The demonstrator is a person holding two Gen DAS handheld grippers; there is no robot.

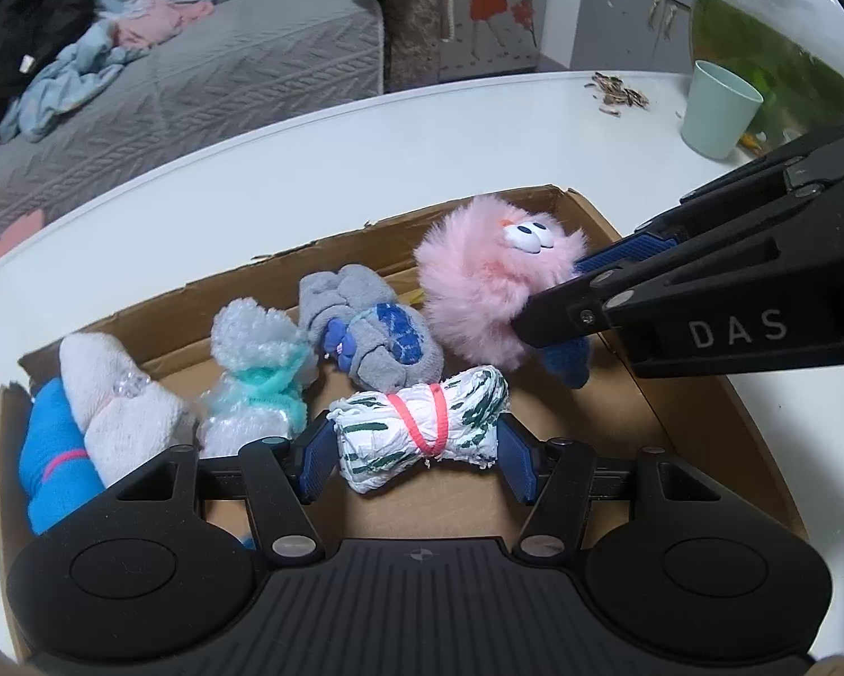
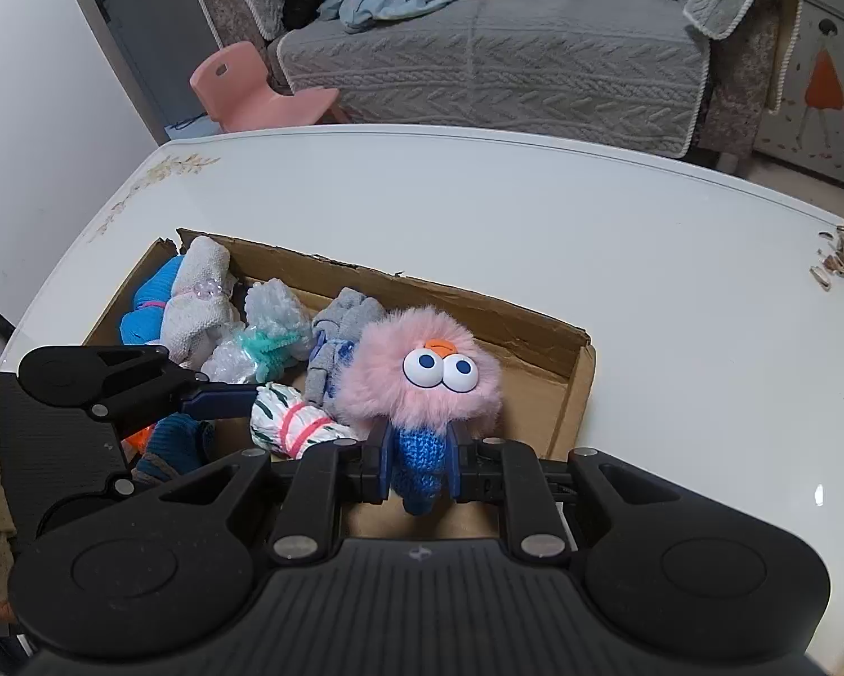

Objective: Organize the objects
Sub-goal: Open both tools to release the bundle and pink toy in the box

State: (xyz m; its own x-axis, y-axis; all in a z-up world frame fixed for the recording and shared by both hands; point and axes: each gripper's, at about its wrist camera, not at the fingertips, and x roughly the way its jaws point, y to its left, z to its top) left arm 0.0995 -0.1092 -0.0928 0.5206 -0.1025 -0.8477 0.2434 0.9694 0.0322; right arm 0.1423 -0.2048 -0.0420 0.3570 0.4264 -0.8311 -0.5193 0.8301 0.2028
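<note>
Taking the cardboard box (image 1: 540, 194) on the white desk (image 1: 365, 141) as landmark: at its left end lie a blue sock roll (image 1: 50, 467) and a white roll (image 1: 117, 400), then a pale fluffy bundle (image 1: 253, 372) and a grey sock bundle (image 1: 365, 332). At the box's middle front, the left gripper (image 1: 416, 453) has its fingers (image 1: 317, 459) clasping the ends of a white plastic-bag bundle (image 1: 422, 428); it looks light, crinkly and squashable, best held endwise. Toward the right end, the right gripper (image 2: 420, 459) is clenched on the knitted blue stem of a pink furry toy (image 2: 422, 372), soft and light. The box floor beneath the grippers is hidden.
</note>
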